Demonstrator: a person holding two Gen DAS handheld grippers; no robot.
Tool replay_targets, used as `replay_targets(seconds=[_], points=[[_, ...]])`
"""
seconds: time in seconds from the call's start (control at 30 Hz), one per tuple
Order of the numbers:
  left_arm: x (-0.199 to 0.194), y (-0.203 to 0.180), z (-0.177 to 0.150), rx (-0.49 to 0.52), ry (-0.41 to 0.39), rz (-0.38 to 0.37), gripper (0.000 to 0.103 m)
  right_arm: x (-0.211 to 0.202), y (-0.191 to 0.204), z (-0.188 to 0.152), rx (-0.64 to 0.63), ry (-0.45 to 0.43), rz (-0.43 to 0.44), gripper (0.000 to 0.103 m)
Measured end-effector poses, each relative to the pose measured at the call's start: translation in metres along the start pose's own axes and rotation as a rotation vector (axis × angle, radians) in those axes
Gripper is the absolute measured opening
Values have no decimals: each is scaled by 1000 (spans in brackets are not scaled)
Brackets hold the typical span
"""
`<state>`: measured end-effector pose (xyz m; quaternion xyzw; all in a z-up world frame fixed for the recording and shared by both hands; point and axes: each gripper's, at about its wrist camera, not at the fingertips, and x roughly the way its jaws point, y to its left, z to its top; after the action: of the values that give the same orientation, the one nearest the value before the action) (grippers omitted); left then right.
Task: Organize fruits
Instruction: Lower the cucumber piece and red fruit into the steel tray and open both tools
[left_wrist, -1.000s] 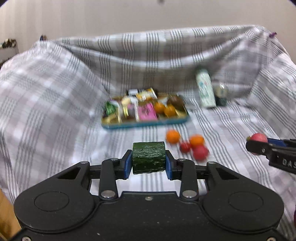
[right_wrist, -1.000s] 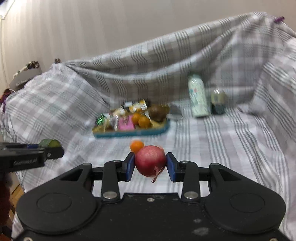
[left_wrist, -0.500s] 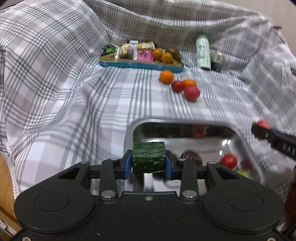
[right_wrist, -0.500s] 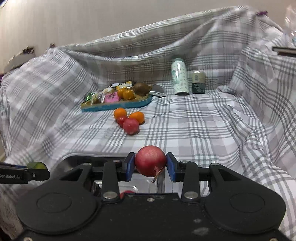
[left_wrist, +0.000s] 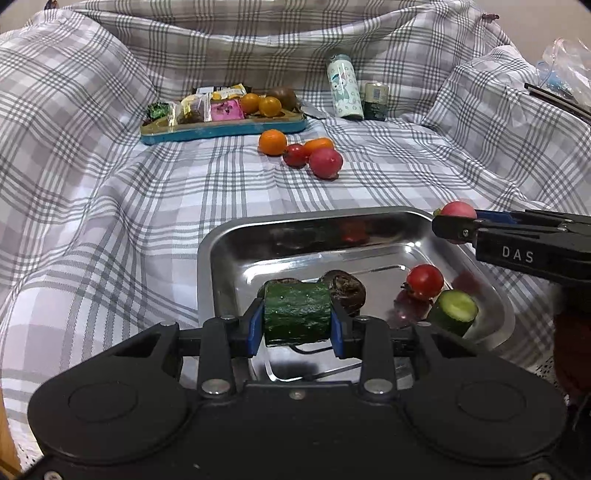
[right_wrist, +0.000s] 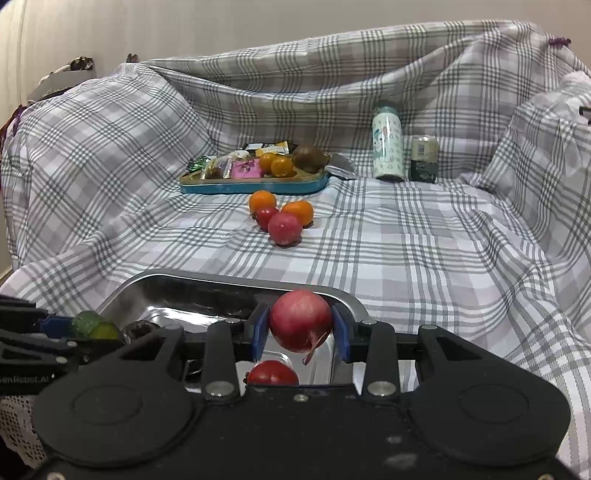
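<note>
The dark green cucumber chunk (left_wrist: 297, 317) sat sideways, clamped at both cut ends above the steel tray (left_wrist: 207, 258). The red radish (right_wrist: 300, 319) was pinched the same way over the tray's far rim. In the tray lay a cherry tomato (left_wrist: 424, 281), another cucumber piece (left_wrist: 453, 311) and a dark wrinkly fruit (left_wrist: 347, 291). Further back on the checked cloth, two orange tomatoes (left_wrist: 272, 142), a small red one (left_wrist: 294, 155) and a second radish (left_wrist: 325, 163) huddled together.

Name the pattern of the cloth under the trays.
Grey and white plaid cloth, clearest in the right wrist view.
</note>
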<state>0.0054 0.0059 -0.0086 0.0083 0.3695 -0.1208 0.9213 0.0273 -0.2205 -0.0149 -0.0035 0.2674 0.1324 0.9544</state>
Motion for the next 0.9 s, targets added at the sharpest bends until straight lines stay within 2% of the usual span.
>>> replay_targets(seconds=[0.43,0.9], points=[[0,1,1,-14,-5,4,44,6,-3,0,32,36,1,39],[-2,3,1,-27,-12,12,44,3,-3,1,41,24,-2,39]])
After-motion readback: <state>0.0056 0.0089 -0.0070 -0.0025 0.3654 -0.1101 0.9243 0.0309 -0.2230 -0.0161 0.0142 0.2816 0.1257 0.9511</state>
